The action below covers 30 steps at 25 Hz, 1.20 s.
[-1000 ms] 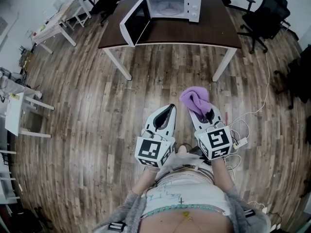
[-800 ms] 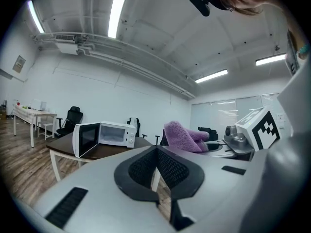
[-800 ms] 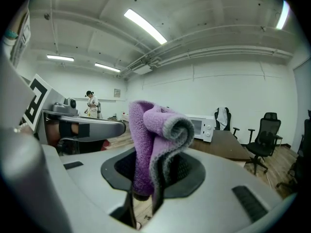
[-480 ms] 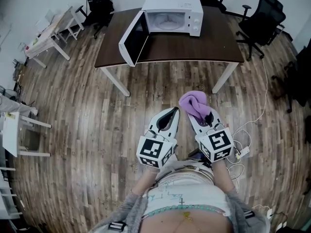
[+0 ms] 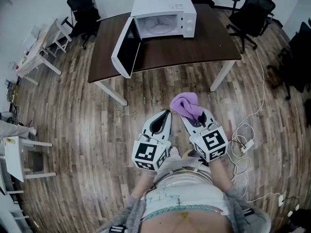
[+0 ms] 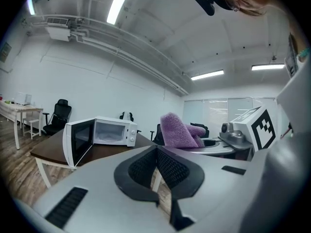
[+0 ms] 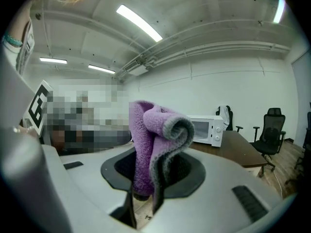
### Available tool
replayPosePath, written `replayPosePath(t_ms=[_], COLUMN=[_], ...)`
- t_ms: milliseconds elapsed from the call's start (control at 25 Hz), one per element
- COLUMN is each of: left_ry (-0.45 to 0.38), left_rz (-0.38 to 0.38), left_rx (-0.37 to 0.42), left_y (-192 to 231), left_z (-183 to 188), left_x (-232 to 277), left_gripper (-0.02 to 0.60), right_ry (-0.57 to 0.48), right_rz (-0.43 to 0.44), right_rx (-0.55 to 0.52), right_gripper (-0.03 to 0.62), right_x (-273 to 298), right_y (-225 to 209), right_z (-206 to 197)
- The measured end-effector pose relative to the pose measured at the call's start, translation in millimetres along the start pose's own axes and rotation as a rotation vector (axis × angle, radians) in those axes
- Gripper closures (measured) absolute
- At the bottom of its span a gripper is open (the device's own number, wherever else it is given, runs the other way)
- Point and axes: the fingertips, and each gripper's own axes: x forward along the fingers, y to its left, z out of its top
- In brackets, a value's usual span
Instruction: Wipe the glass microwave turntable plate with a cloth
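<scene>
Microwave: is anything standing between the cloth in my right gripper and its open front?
Nothing visible. Only floor lies between the right gripper with the cloth and the table; the microwave has its door swung aside.

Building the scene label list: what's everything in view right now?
microwave: one, white, door open, on the table
table: one, dark brown top with white legs, ahead of the person
office chairs: at least three, black, around the table
small tables: two, pale, left side of the room
cables: a few, white, on the floor at right
floor: one, brown wood planks, underfoot
cloth: one, purple, pinched in the right tongs
left tongs: one, white, shut, empty
right tongs: one, white, shut on the cloth
</scene>
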Motion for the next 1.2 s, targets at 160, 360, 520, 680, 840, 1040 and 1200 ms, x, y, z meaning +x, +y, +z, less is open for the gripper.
replayPosePath(t_ms=[160, 360, 520, 680, 840, 1040, 1200], left_ry=[0.011, 0.025, 0.021, 0.015, 0.012, 0.006, -0.006], left_rz=[-0.024, -0.040, -0.021, -0.005, 0.015, 0.032, 0.035], left_rx=[-0.004, -0.007, -0.016, -0.020, -0.018, 0.001, 0.003], left_y=[7, 15, 27, 39, 57, 74, 84], left_z=[-4, -5, -3, 0, 8, 22, 35], left_x=[6, 12, 21, 33, 52, 83, 116], left_gripper=[0.569, 0.569, 0.569, 0.569, 0.569, 0.569, 0.569], right_ry=[0.013, 0.019, 0.022, 0.019, 0.022, 0.009, 0.008], right_rz=[-0.027, -0.047, -0.033, -0.010, 0.005, 0.022, 0.034], right_rx=[0.024, 0.010, -0.004, -0.006, -0.004, -0.008, -0.013], right_gripper=[0.479, 0.479, 0.477, 0.477, 0.479, 0.478, 0.477], right_x=[5, 13, 28, 45, 69, 95, 116], right_y=[-3, -5, -12, -22, -36, -62, -93], right_z=[-7, -6, -2, 4, 10, 23, 32])
